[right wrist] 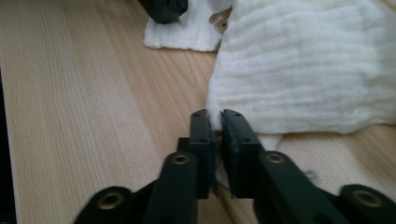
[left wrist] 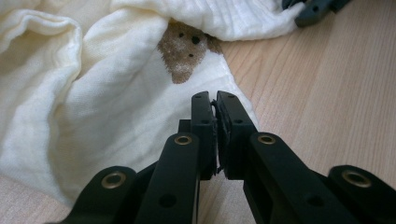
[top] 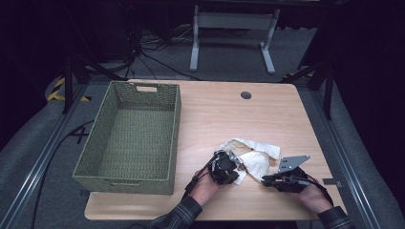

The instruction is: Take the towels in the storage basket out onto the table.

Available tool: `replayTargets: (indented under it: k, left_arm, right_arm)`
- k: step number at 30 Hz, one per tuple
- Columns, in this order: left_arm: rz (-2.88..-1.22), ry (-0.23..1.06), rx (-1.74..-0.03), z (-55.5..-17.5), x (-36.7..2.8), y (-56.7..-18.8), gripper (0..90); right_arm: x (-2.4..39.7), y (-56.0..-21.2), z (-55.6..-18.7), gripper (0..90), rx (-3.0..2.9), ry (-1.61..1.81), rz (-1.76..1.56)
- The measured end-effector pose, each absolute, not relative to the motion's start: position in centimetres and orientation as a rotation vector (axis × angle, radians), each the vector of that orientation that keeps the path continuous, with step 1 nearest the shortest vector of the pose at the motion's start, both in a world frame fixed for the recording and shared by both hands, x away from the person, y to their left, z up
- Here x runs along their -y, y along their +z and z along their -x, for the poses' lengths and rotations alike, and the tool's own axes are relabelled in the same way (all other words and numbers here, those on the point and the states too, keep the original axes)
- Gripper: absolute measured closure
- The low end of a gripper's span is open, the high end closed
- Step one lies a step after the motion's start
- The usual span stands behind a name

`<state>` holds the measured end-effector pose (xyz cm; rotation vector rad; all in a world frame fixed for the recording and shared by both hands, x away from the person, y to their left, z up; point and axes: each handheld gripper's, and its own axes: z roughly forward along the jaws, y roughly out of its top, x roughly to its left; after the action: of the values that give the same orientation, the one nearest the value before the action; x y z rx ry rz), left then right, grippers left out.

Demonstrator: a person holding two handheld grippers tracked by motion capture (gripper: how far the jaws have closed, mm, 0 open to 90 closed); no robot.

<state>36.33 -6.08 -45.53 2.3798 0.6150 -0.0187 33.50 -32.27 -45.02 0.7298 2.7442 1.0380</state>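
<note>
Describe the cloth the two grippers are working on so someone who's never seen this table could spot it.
On the wooden table, look right of the green woven basket, near the front edge. The cream cloth lies crumpled there between the left gripper and right gripper. A brown bear face printed on it sets it apart.

A crumpled cream cloth (top: pixel 253 156) with a brown bear print lies at the table's five o'clock.
</note>
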Motion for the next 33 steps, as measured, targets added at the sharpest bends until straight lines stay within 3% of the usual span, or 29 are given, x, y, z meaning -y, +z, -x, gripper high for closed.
replayTargets:
  k: [12,23,27,33]
  left_arm:
    - [-2.393,-0.050,-0.592,-36.6,5.8,-45.5,86.1]
    - [-2.440,-0.098,-0.622,-37.3,4.1,-45.1,86.9]
    - [-2.461,-0.038,-0.680,-37.8,2.9,-44.8,86.9]
    - [-2.450,0.031,-0.763,-38.4,1.8,-44.7,86.2]
  right_arm:
    - [36.1,-42.1,-35.3,87.1,-2.513,1.278,-0.891]
    - [38.9,-43.9,-37.7,87.0,-2.506,1.079,-1.051]
    - [38.5,-44.9,-37.9,86.3,-2.541,0.934,-1.022]
    - [38.7,-44.0,-37.3,77.4,-2.503,0.988,-1.003]
